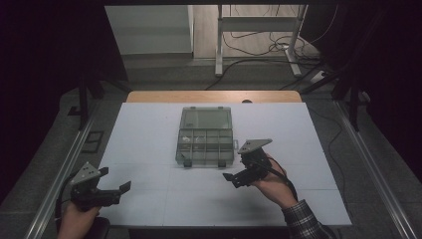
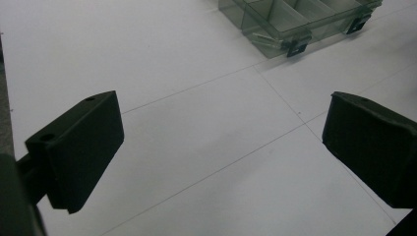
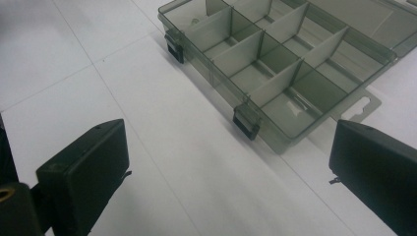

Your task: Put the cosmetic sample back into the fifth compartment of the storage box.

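Smoky grey clear plastic makes up the flat compartment box (image 1: 205, 137) we are seeing near the middle of the white tabletop (image 1: 149, 149), its lid (image 1: 206, 118) lying open flat on the far side. Dividers are splitting the tray into small cells; we are spotting a few tiny pale bits in some cells, too small to identify. Two black latches (image 3: 246, 121) are sitting on its near edge.

We are watching the left gripper (image 1: 113, 191) hovering at the table's near-left corner, held in the left hand (image 1: 79, 216), well apart from the box, jaws spread wide around nothing. The right gripper (image 1: 235, 178) is hanging just in front of the box's near-right corner, gripped by the right hand (image 1: 273, 186) in a plaid sleeve (image 1: 304, 221), jaws likewise spread and empty.
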`<state>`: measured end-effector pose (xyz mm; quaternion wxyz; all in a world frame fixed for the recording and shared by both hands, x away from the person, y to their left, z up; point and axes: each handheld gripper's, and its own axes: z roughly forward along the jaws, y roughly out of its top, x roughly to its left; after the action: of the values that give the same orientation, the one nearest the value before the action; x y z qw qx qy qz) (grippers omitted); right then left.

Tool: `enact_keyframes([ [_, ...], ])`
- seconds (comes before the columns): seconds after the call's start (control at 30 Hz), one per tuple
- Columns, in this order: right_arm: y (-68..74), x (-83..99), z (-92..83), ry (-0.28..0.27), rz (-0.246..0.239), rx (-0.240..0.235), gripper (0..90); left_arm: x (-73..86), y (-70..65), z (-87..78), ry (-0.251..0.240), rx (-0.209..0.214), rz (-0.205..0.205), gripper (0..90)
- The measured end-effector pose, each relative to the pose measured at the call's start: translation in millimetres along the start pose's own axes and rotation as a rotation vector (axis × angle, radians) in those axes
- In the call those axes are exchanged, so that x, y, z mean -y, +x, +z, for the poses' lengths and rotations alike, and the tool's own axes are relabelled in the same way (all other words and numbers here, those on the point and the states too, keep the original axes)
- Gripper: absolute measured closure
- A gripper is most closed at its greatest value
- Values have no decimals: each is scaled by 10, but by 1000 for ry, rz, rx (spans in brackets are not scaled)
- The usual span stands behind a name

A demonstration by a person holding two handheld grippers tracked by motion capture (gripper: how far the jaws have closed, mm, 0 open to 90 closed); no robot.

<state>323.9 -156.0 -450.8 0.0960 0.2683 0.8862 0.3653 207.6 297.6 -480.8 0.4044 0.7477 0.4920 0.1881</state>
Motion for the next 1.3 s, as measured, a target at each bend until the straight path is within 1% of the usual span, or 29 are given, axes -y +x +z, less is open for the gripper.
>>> enact_keyframes([
  [0.1,-6,39,-17,1,-7,4,30,0,-1,-1,0,1,1,29],
  [0.23,-12,81,-43,1,-3,1,37,0,-1,-1,0,1,1,28],
  [0.37,-21,113,-74,1,-5,9,46,-1,-2,0,1,-1,3,29],
  [0.53,-34,143,-126,-14,-3,13,79,0,-1,-1,1,0,1,29],
  [0.77,-57,195,-191,-26,6,28,90,0,-1,0,0,0,1,28],
  [0.93,-65,235,-245,-34,10,51,84,-1,-1,0,1,-1,1,29],
  [1.1,-85,283,-294,-27,25,63,71,-1,0,0,0,0,0,29],
  [1.3,-118,345,-386,-46,42,84,50,0,2,0,-1,0,-2,29],
])
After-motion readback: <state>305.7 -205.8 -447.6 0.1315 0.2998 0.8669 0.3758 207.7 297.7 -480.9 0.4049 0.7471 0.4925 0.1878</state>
